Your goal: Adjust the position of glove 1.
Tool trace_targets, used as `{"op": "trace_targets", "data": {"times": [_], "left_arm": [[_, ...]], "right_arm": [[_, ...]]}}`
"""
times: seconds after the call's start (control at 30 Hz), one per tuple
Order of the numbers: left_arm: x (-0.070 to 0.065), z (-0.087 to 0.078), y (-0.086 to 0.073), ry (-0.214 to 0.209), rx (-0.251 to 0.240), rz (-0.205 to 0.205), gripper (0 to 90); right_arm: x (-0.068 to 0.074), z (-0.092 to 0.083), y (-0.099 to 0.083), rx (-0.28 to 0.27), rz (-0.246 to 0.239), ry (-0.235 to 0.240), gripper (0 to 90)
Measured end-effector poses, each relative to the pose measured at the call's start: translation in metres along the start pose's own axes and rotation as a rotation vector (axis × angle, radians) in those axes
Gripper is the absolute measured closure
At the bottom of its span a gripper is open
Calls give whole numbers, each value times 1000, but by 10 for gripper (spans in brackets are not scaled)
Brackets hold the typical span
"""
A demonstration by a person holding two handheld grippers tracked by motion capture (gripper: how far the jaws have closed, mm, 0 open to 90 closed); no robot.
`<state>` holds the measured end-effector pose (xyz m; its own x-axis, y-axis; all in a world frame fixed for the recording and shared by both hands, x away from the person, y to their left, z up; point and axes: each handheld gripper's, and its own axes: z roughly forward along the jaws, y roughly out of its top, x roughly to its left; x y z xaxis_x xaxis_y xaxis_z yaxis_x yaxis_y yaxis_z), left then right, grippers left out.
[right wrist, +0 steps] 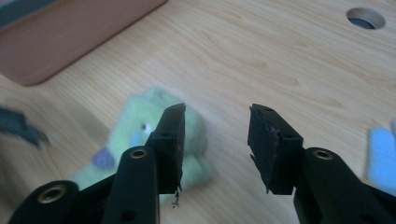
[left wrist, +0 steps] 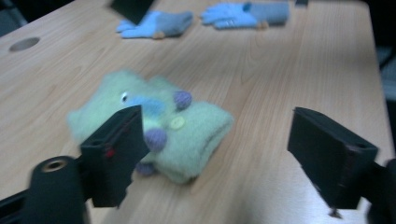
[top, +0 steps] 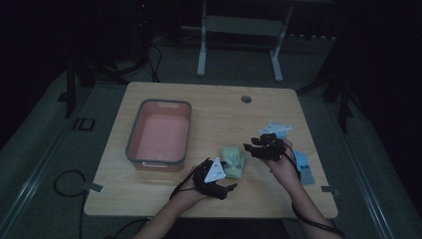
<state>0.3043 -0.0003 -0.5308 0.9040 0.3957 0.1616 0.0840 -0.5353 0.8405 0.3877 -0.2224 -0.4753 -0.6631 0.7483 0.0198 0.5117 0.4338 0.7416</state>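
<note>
A folded pale-green woolly glove (top: 233,162) with purple knobs and a yellow button lies on the wooden table (top: 219,109) near its front. My left gripper (top: 226,189) hovers just in front of it. In the left gripper view the jaws of this gripper (left wrist: 219,149) stand wide apart and the glove (left wrist: 187,130) lies beyond them, partly behind the left jaw. My right gripper (top: 253,148) hangs just right of the glove. Its jaws (right wrist: 217,135) are open with bare table between them, and the glove (right wrist: 130,130) sits behind the left jaw.
A pink bin (top: 134,134) with a grey rim stands left of the glove; its wall (right wrist: 70,32) also shows in the right gripper view. Blue gloves (top: 303,167) lie at the table's right side, two in the left gripper view (left wrist: 159,23). A cable hole (top: 246,98) is at the far edge.
</note>
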Motion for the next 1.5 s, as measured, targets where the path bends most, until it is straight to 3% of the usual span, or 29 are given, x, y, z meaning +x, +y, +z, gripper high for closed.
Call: {"op": "trace_targets", "data": {"times": [0.17,0.3,0.43,0.63,0.77,0.87,0.97,1.03,1.13,1.27,1.5], "left_arm": [[8,16,4,-30,51,50,313],[12,27,0,-21,110,104,330],[15,33,-3,-19,136,125,363],[18,38,-5,-34,162,181,398],[14,41,-6,-32,174,228,395],[13,41,-5,-24,178,250,418],[13,42,-4,14,186,262,550],[14,40,-1,8,185,244,646],[15,40,1,0,190,231,711],[21,34,9,-28,203,192,750],[25,23,20,-38,212,204,759]], "right_arm": [[-2,21,5,43,1,89,477],[-7,41,3,85,26,140,443],[-11,60,-2,133,56,188,400],[-17,76,-9,206,115,258,415],[-22,82,-13,244,185,352,502],[-23,83,-12,255,202,368,556],[-20,80,-10,257,188,351,611],[-17,79,-9,254,174,339,639],[-16,78,-8,248,180,332,657],[-13,73,-5,238,180,318,685],[-9,64,4,222,166,319,696]]}}
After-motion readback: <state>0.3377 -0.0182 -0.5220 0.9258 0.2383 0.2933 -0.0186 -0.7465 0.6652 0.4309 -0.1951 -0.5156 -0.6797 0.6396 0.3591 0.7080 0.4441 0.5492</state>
